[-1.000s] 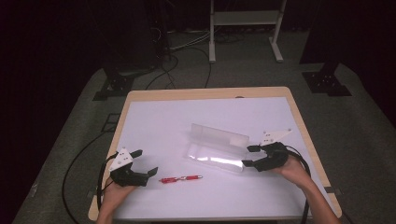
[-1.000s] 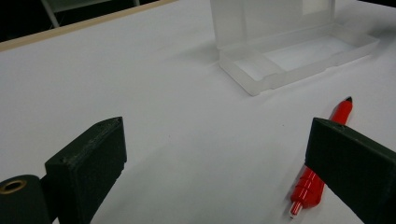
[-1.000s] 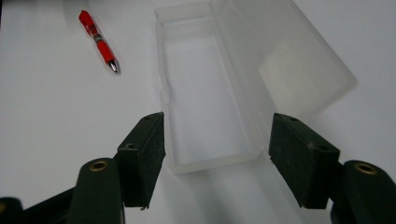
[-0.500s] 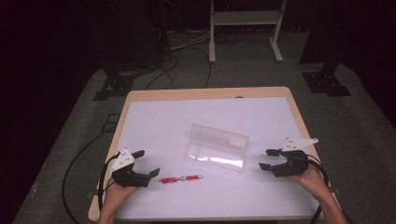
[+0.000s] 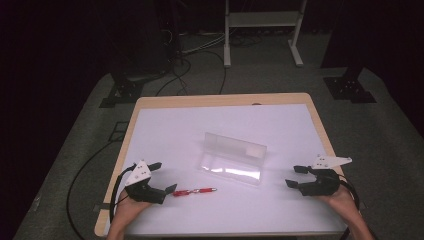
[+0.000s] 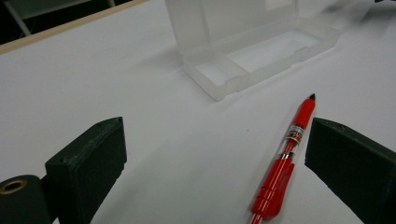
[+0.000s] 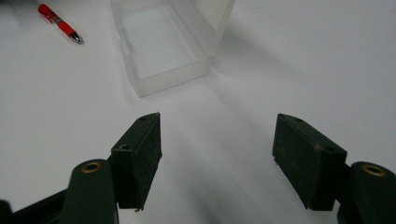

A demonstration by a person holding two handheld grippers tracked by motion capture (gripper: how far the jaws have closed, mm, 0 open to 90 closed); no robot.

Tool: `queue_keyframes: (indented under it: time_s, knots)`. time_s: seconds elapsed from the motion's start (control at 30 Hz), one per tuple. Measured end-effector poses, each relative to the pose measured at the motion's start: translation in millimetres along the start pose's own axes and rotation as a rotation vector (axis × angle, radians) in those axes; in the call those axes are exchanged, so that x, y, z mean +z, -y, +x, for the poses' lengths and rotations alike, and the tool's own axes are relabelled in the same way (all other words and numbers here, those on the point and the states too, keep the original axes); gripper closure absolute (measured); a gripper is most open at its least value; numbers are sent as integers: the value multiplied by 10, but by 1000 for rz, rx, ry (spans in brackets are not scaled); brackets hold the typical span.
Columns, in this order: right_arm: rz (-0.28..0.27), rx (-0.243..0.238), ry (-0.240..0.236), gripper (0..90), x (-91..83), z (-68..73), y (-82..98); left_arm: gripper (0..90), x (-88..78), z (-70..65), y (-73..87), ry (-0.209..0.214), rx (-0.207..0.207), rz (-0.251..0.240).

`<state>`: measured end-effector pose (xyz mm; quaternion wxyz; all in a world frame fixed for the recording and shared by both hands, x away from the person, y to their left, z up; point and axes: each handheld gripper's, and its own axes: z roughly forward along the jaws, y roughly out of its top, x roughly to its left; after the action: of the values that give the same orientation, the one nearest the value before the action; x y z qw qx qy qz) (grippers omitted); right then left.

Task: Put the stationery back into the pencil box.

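**Red pen next to the left claw, open case waiting in the middle**

The red pen (image 5: 195,191) lies flat on the white worktop (image 5: 170,135), just in front of the left claw (image 5: 162,179). In the left gripper view the pen (image 6: 285,156) sits between the two black jaws but close to the right-hand one, touching neither. That claw is spread wide and empty.

My guess is the pen is light, stiff and a bit slick, being smooth round plastic, so it'll want to roll or squirt out if pinched near the tip. I'd grab it across the barrel around the middle, near the clear band, with the pads square to it. The clip end is lumpier and could twist in the grip.

The clear plastic case (image 5: 232,159) sits mid-worktop with its lid standing up on the far side. It looks thin and light, so a bump would probably shove it around.

The right claw (image 5: 299,176) is over near the right edge, well apart from the case, jaws wide with nothing between them; they've just been opening a touch more.

There's plenty of bare worktop all round. The only things to watch are the near edge by both hands and that upright lid.
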<state>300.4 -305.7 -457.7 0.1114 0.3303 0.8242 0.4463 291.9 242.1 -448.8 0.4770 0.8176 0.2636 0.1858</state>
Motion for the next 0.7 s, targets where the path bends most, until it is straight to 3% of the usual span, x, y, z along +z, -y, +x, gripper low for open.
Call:
queue_keyframes:
  time_s: [0.33, 0.57, 0.7]
  knots:
    - [-9, 8, 5, 318, -43, -12, 75, 49, 99, -83, -65, 61, 31, 40]
    - [-5, 14, 10, 308, -33, -25, 101, 95, 141, -152, -124, 143, 59, 34]
    - [-7, 14, 14, 292, -32, -23, 117, 118, 180, -177, -147, 173, 73, 58]
